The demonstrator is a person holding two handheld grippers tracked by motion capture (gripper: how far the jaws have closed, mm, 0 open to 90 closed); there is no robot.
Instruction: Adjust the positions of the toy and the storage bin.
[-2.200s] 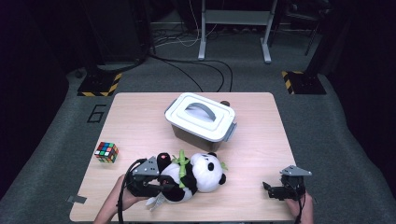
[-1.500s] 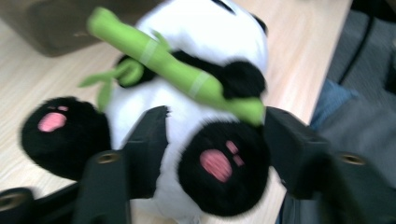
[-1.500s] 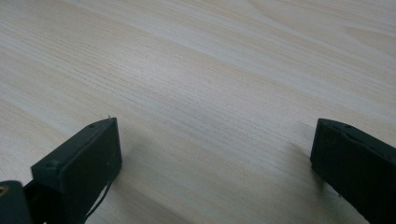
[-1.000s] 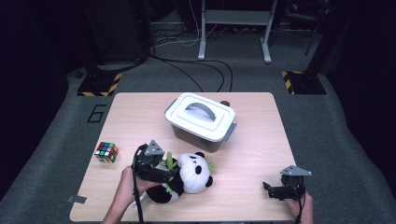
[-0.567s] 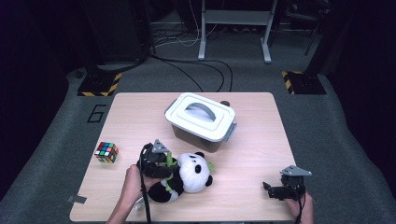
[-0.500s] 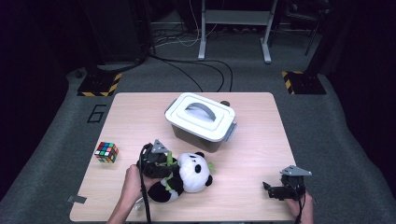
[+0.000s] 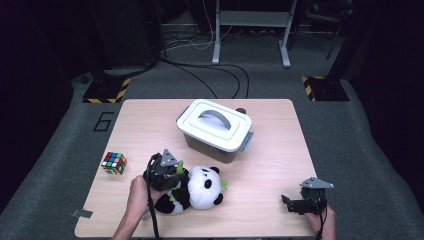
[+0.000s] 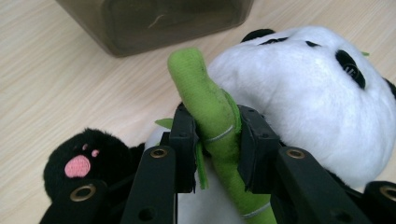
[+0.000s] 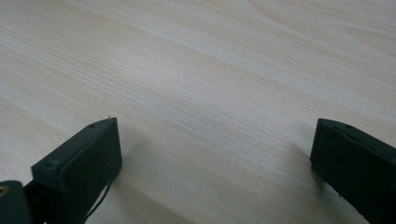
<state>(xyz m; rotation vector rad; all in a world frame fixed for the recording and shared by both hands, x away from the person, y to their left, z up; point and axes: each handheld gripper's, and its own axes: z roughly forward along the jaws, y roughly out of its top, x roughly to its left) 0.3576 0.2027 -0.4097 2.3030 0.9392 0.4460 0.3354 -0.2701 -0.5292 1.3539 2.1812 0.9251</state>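
- A pale wooden bench [image 7: 270, 150] seen from above, with a person's forearms coming in from the bottom edge, each hand carrying a hand-held gripper
- The left hand-held gripper [image 7: 167, 172] sits at the near-left part of the bench, over a plush panda [image 7: 200, 189] that lies on its side, white head toward the right
- In the left gripper view, the left hand-held gripper [image 8: 215, 135] has its two black jaws pressed against either side of a green plush bamboo stalk [image 8: 210, 112] attached to the panda [image 8: 308, 98]; the jaws have just been closing and the stalk is now pinched between them
- The stalk stands up between the jaws and leans slightly to the left, just in front of the panda's white head; a black paw with a pink pad [image 8: 77, 165] shows at the lower left
- A grey lidded box [image 7: 215, 130] with a handle on top stands in the middle of the bench, just beyond the panda (its dark wall [image 8: 154, 23] shows at the top of the left gripper view)
- A colourful puzzle cube [image 7: 114, 163] rests near the left edge, apart from the panda
- The right hand-held gripper [image 7: 299, 204] rests low at the near-right corner, well apart from the panda
- In the right gripper view, its jaws stand wide apart over bare wood [image 9: 210, 93], with nothing between them
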